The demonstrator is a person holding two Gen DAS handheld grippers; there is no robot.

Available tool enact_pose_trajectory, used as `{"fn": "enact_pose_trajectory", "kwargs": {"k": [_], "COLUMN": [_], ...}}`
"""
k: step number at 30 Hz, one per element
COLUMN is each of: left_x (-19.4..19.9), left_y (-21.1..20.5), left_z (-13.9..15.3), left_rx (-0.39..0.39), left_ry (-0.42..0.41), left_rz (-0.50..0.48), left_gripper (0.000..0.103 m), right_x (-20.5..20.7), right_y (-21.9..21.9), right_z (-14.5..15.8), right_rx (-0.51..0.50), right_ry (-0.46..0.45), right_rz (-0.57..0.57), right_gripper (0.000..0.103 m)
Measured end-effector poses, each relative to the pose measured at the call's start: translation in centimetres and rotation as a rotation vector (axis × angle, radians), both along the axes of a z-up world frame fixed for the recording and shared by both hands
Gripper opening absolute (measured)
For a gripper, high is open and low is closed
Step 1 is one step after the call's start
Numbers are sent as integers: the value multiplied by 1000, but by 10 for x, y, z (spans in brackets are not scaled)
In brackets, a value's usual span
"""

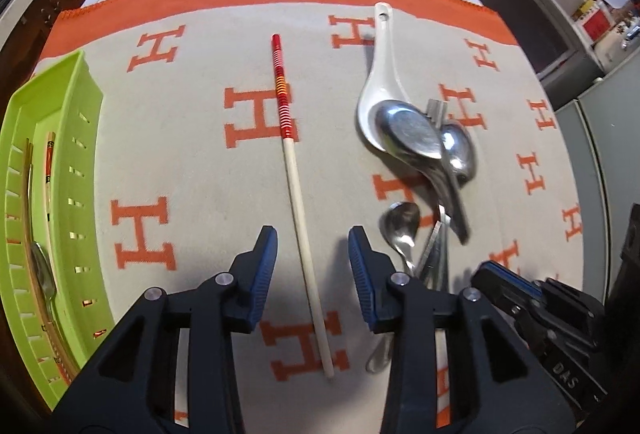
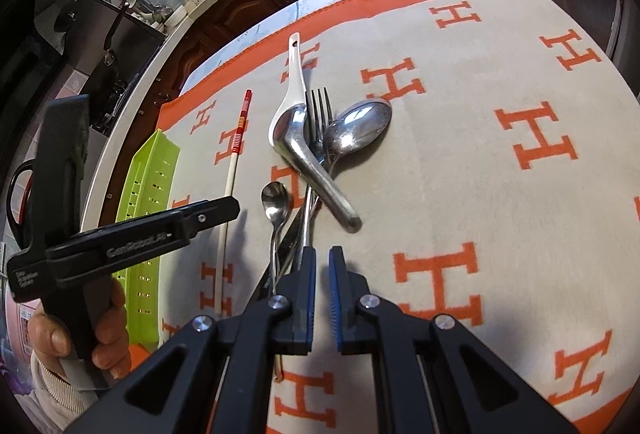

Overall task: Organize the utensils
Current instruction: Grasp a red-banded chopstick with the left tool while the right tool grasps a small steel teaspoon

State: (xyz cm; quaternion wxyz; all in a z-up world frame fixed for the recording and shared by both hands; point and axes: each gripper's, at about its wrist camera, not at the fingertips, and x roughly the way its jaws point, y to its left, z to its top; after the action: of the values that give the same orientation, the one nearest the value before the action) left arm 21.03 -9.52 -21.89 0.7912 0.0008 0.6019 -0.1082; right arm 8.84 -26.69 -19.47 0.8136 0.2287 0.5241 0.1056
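A chopstick (image 1: 298,202) with a red banded top lies on the H-patterned cloth, running away from me. My left gripper (image 1: 312,254) is open and straddles its pale lower shaft, one finger on either side, without touching it. To the right sits a pile: a white ceramic spoon (image 1: 380,74), a steel soup spoon (image 1: 408,134), a fork (image 2: 318,110), a large spoon (image 2: 360,126) and a teaspoon (image 2: 274,198). My right gripper (image 2: 321,274) hovers at the near end of the pile's handles, with only a narrow gap between its fingers and nothing in it.
A lime green tray (image 1: 80,106) lies along the cloth's left edge and holds a chopstick (image 1: 49,162) and a spoon (image 1: 42,270). A hand (image 2: 108,314) holds the left gripper (image 2: 230,210). Dark cabinets and kitchen clutter lie beyond the table's far edge.
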Motion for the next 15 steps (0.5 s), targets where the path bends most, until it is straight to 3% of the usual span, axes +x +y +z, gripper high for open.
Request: {"fn": "enact_pose_trajectory", "kwargs": {"k": [8,10,12,15], "left_x": [7,8,6,-1], "left_y": [-22,-27,-30,-29], "left_z": [-9,-9,-8,-6], "left_rx": [126,130,135,132], "left_ry": [-62,-66,-69,-76], "left_rz": [-52,-75,-82,-81], "left_gripper": [33,26,9,5], "right_x": [0,-2,-3,-5], "right_y": [2,3,6,13], "right_z": [0,2,5,7], "right_rx": [-1,-5,-7,-13], "right_ry": [-5,-10,-14,-15], "right_rz": [8,15,25,51], "right_gripper": [7,7,7,6]}}
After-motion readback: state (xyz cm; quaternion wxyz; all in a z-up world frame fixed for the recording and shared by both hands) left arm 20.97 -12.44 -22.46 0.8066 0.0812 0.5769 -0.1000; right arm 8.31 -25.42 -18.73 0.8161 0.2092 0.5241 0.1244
